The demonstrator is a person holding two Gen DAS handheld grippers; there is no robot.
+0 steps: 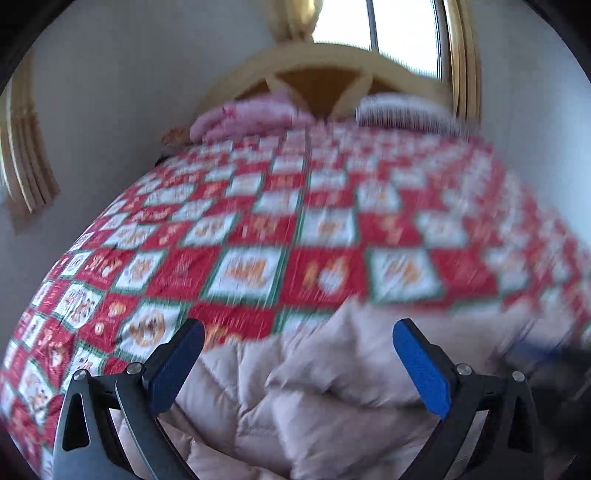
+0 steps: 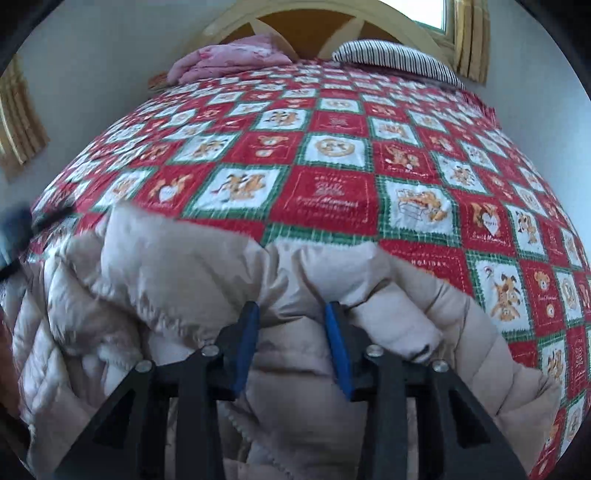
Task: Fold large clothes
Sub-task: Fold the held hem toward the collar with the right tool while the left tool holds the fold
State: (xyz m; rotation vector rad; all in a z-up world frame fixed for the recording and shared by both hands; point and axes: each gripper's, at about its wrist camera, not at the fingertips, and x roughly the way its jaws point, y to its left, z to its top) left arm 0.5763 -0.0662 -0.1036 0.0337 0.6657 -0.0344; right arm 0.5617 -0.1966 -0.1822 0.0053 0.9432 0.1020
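A beige quilted puffer jacket (image 2: pixel 207 280) of shiny padded fabric lies crumpled in puffy folds at the near end of the bed, on the red, white and green checked bedspread (image 2: pixel 332 155). A zipper edge shows along its lower front, and one bulging fold rises at its middle.

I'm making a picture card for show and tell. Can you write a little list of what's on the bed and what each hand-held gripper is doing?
bed cover: red, white and green checked quilt with little bears
clothing: puffy beige jacket, rumpled at the near edge
left hand-held gripper: wide open above the jacket, holding nothing
right hand-held gripper: closed on a fold of the jacket
far end: pink blanket, striped pillow, wooden headboard
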